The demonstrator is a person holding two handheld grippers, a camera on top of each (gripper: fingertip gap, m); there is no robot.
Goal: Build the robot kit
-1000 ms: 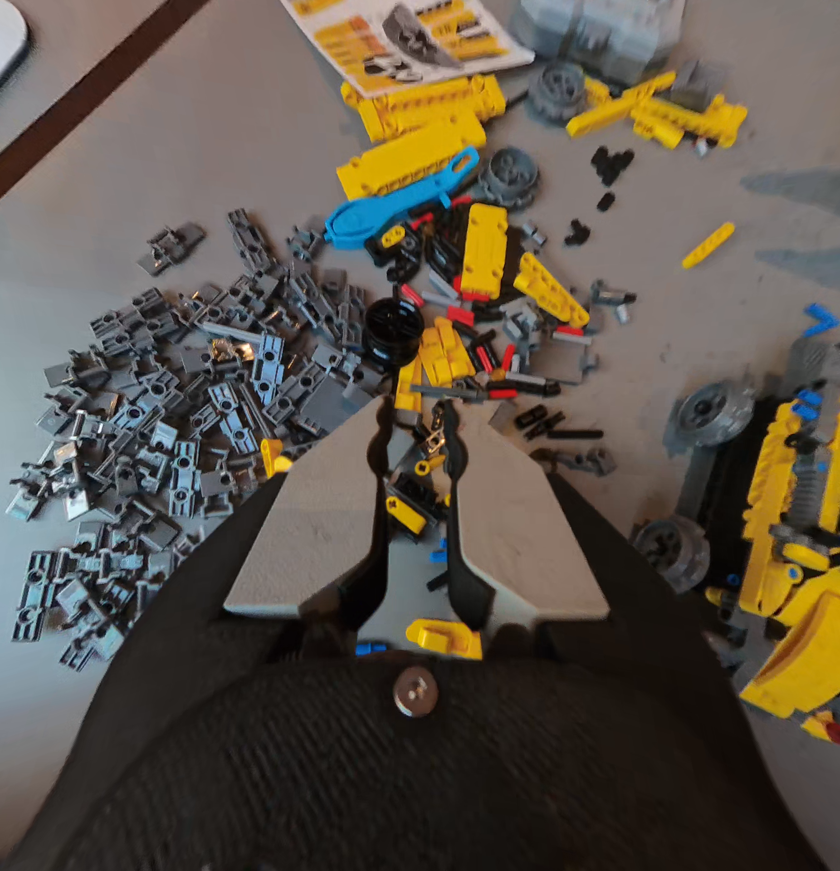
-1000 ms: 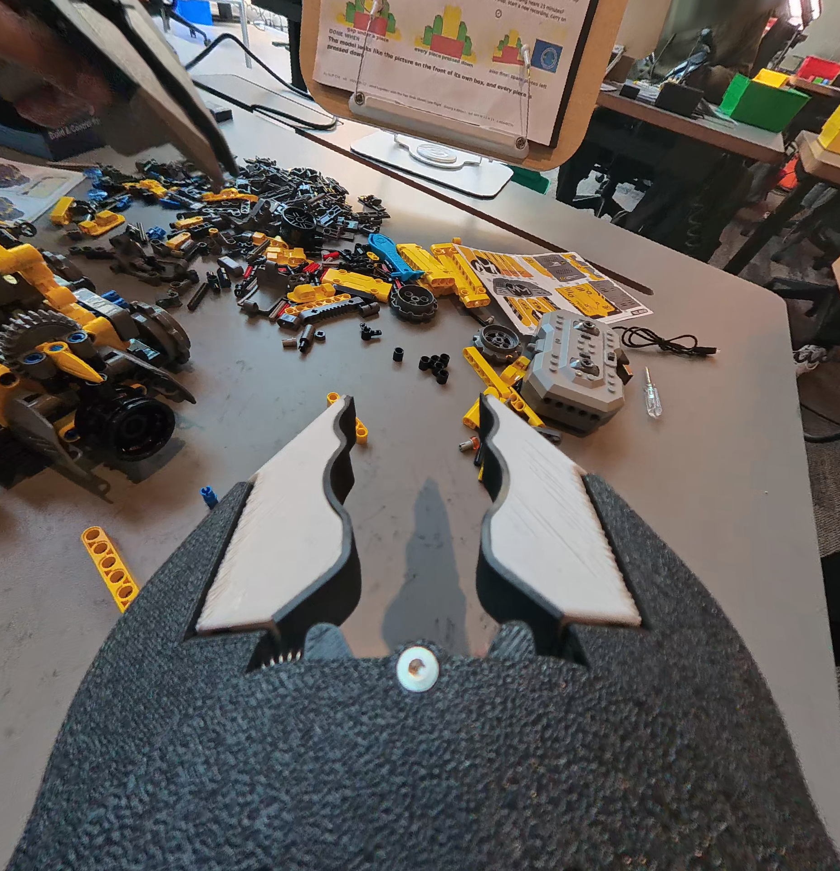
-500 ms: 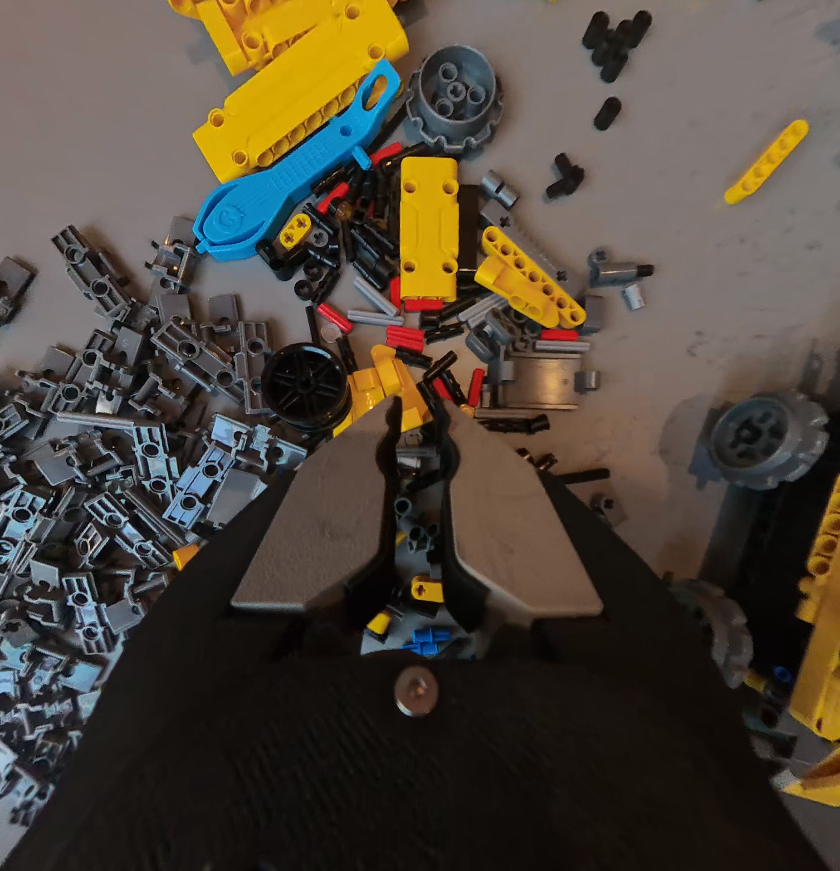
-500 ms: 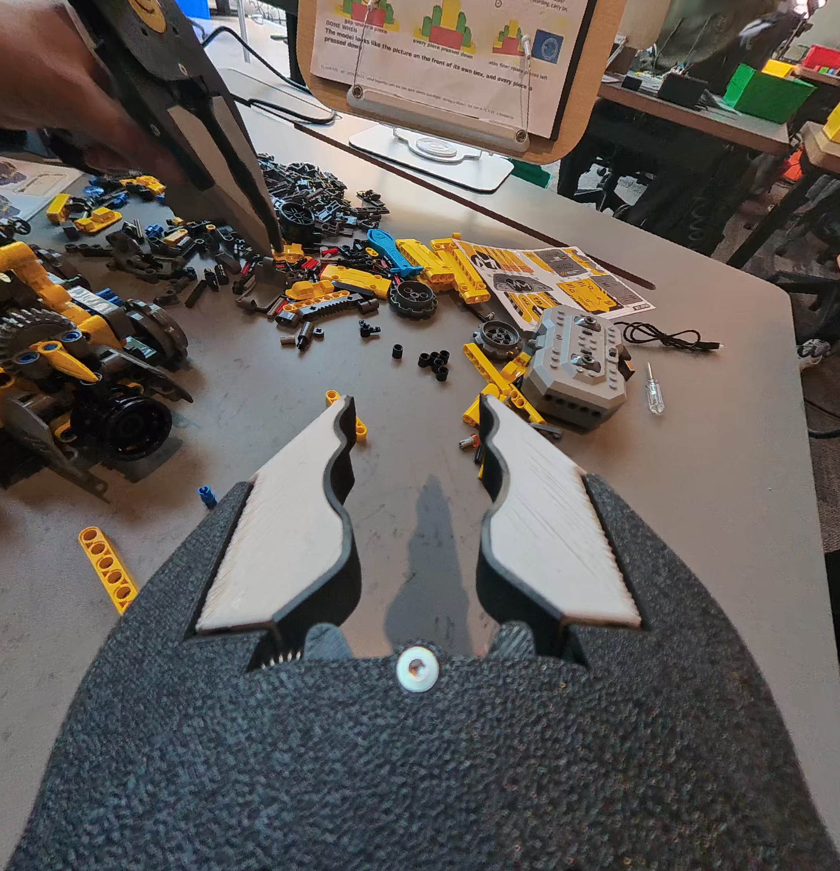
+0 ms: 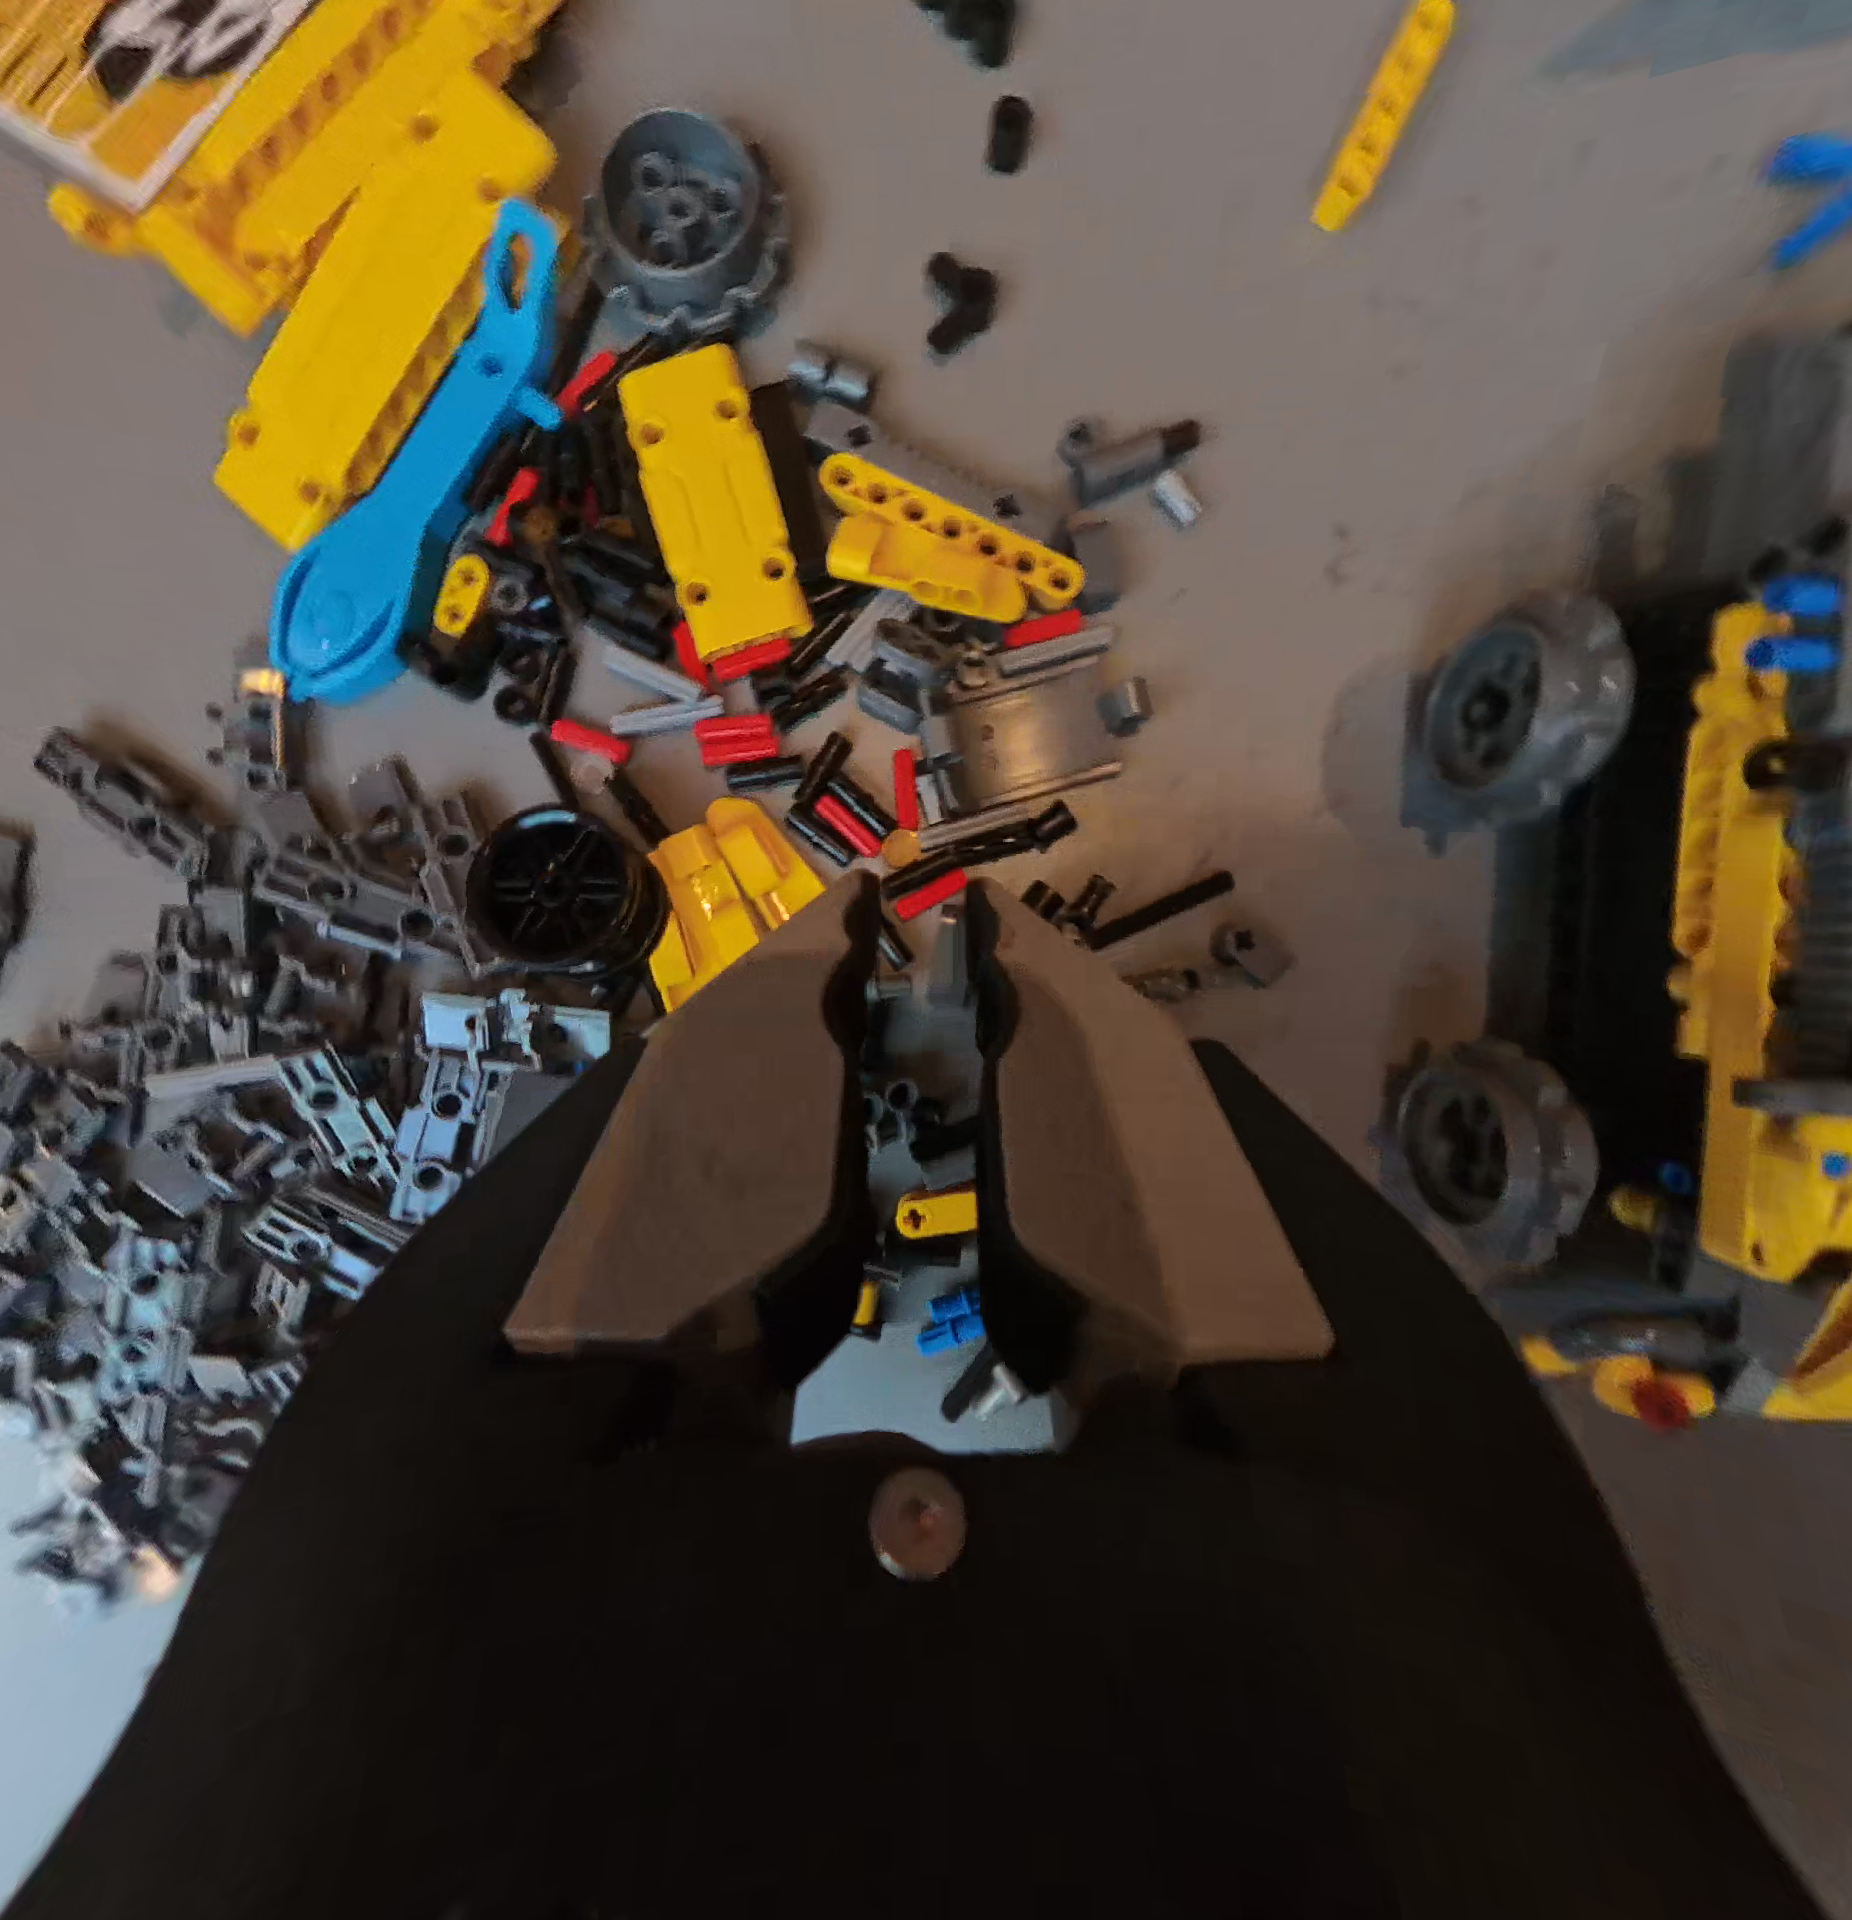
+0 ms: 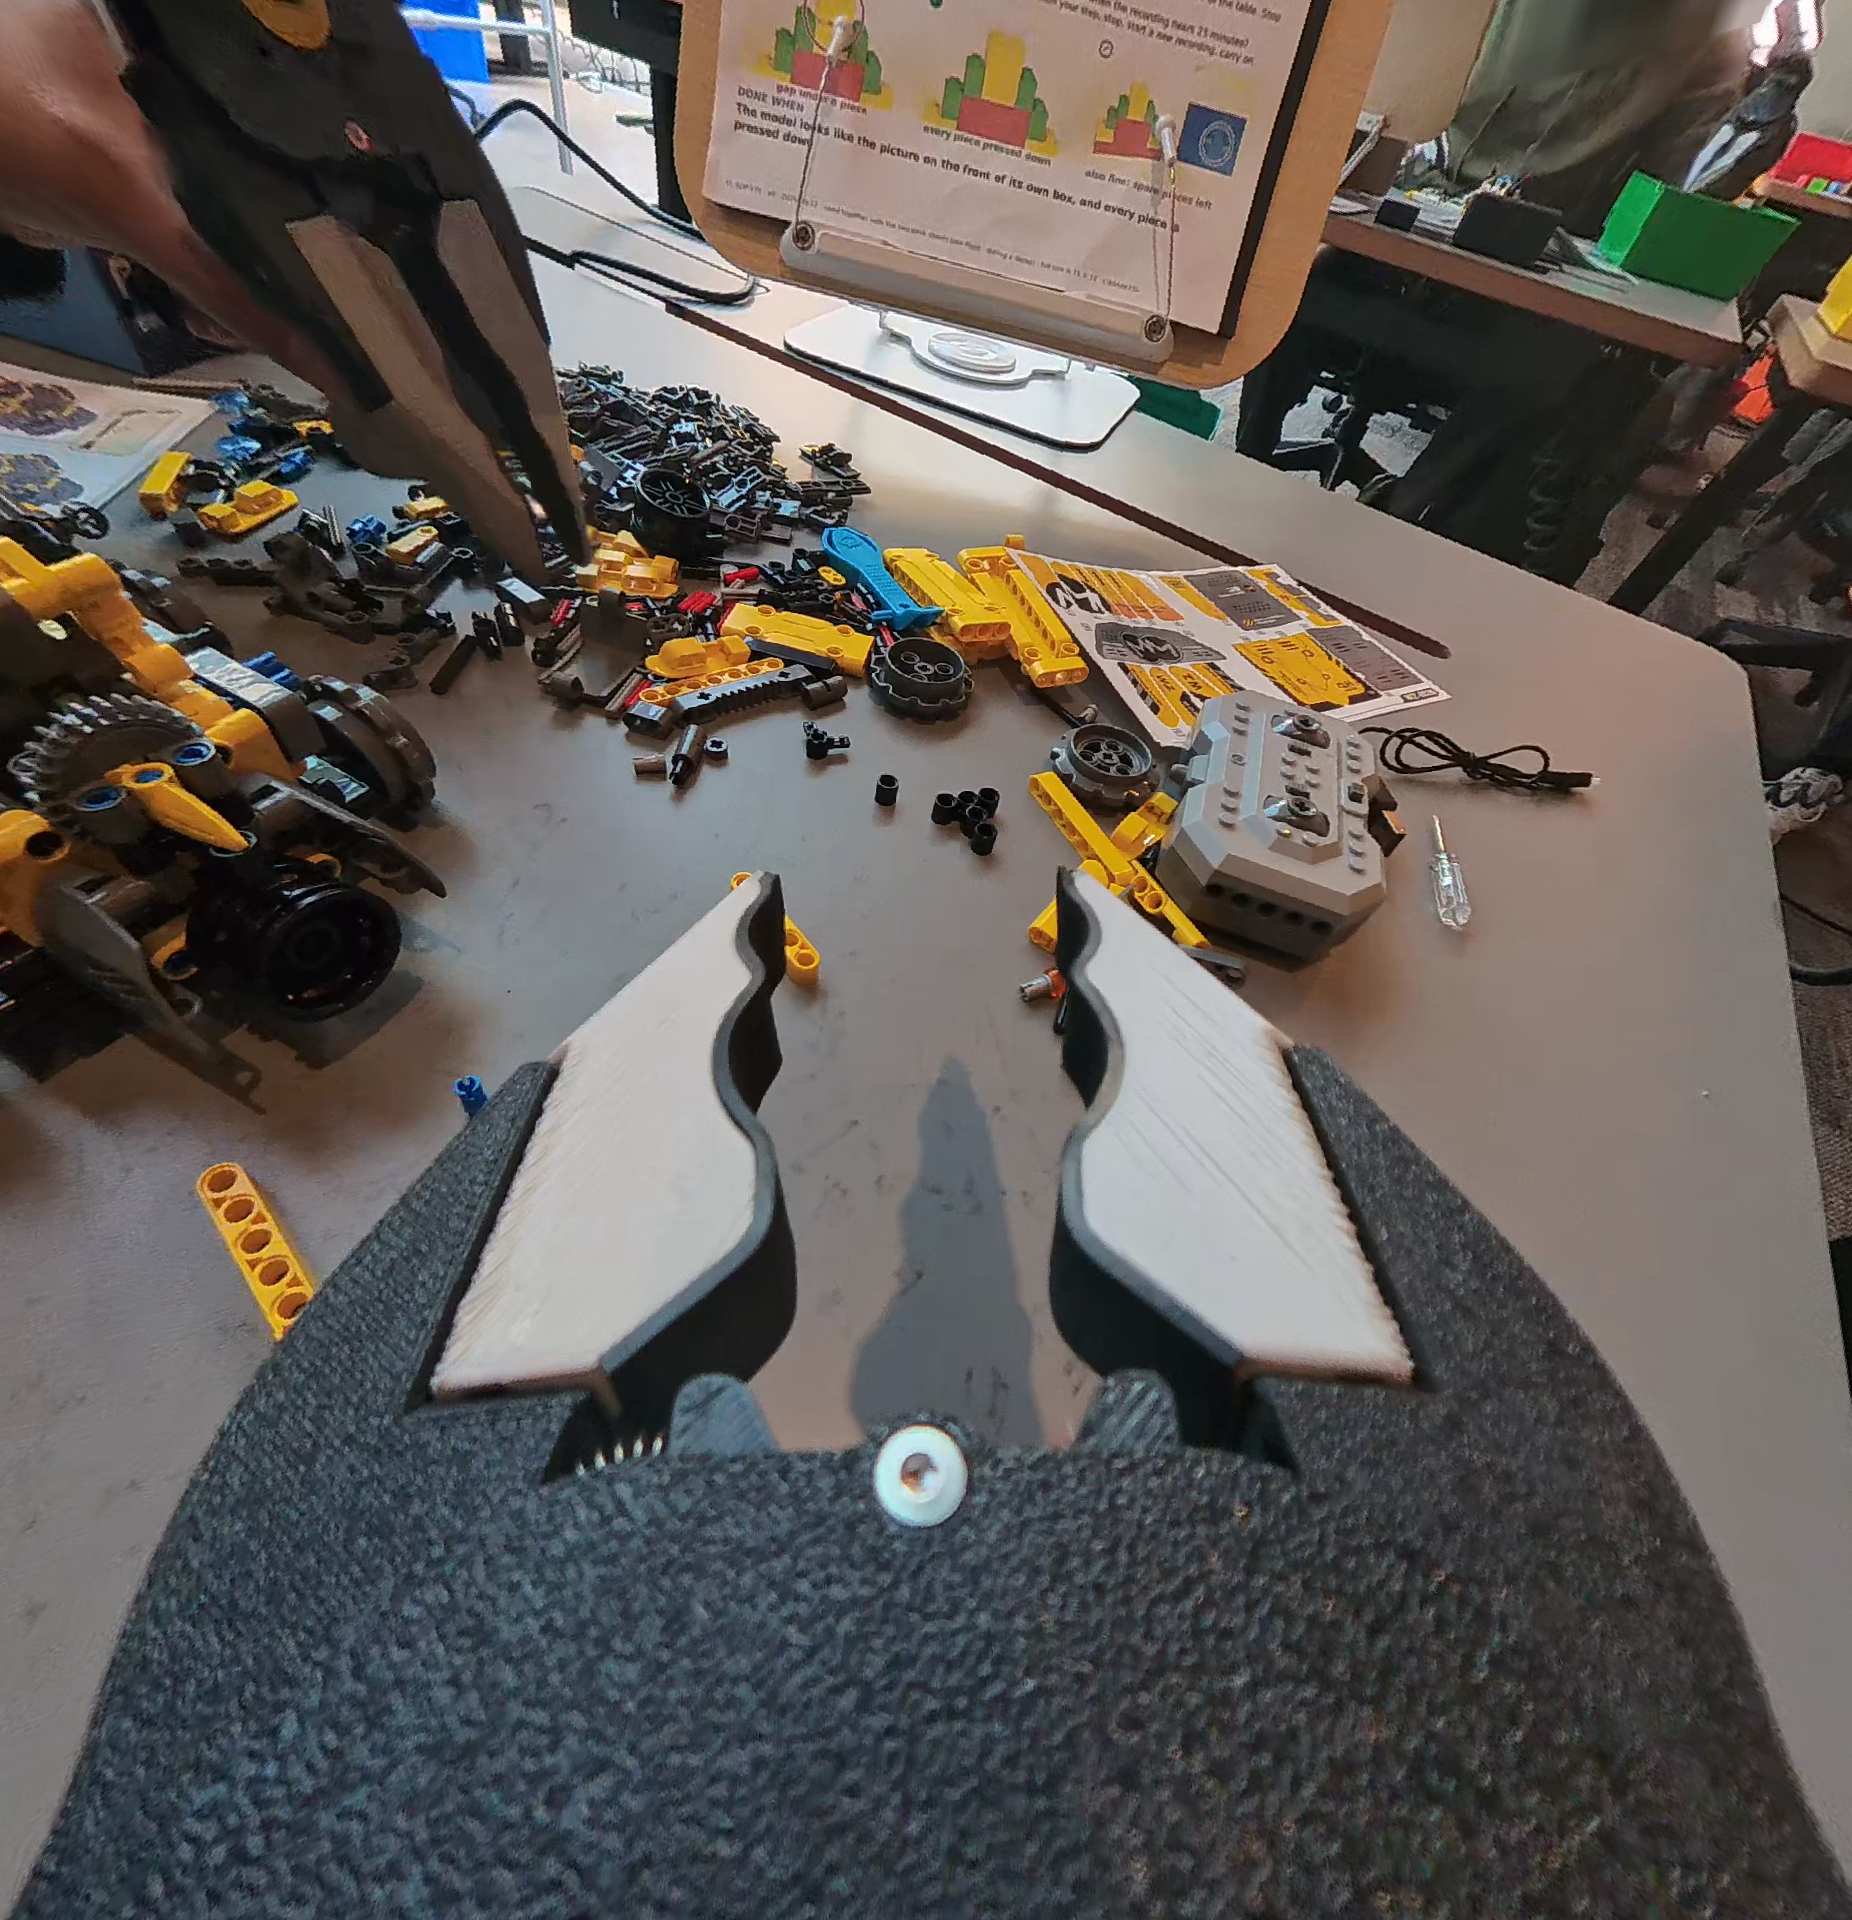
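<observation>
Yellow, black and red toy parts heaped on grey table [image 6: 1524, 1091].
Left gripper [image 5: 922, 914] nearly closed, tips down in parts pile [image 5: 797, 727], seemingly for picking; contents unclear. Right gripper [image 6: 917, 914] spread wide, empty, above bare tabletop.

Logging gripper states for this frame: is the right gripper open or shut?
Open. In the right wrist view the right gripper has a wide gap between its fingers, with bare grey table showing through and nothing held.
</observation>
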